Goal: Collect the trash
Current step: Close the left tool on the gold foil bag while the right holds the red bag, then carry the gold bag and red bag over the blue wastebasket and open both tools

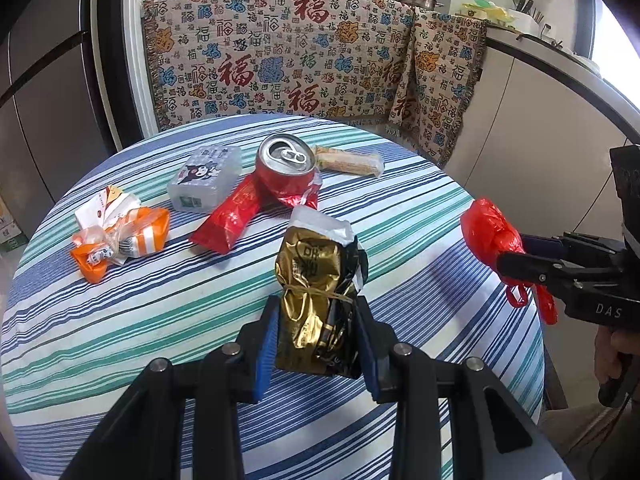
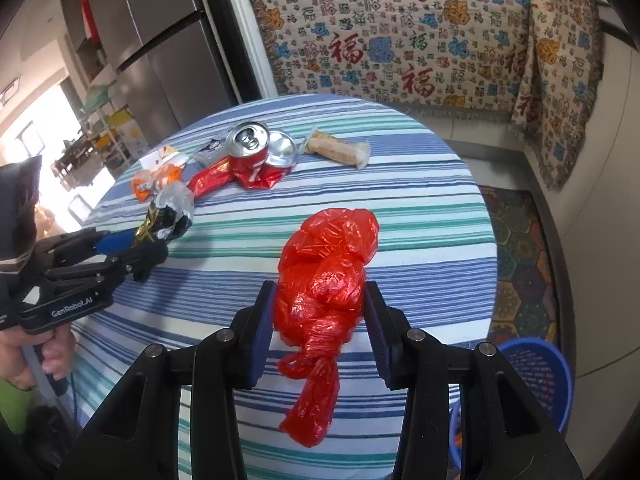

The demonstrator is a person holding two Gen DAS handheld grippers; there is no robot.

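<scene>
Your left gripper (image 1: 316,344) clamps the gold wrapper (image 1: 316,300); your right gripper (image 2: 320,328) clamps the red plastic bag (image 2: 324,276), both lifted above the bench (image 2: 420,216). You're mid-carry. Next, I'd judge, swing toward the blue basket (image 2: 536,376) at four o'clock and release.

Blue basket (image 2: 536,376) part hidden behind right gripper's arm, contents unreadable. Gold wrapper (image 1: 316,300) lower sides covered by the fingers (image 1: 266,344). Tissue pack (image 2: 210,148) mostly hidden behind the can (image 2: 248,146). Table (image 1: 120,320) near edge cut off by frame bottom.
</scene>
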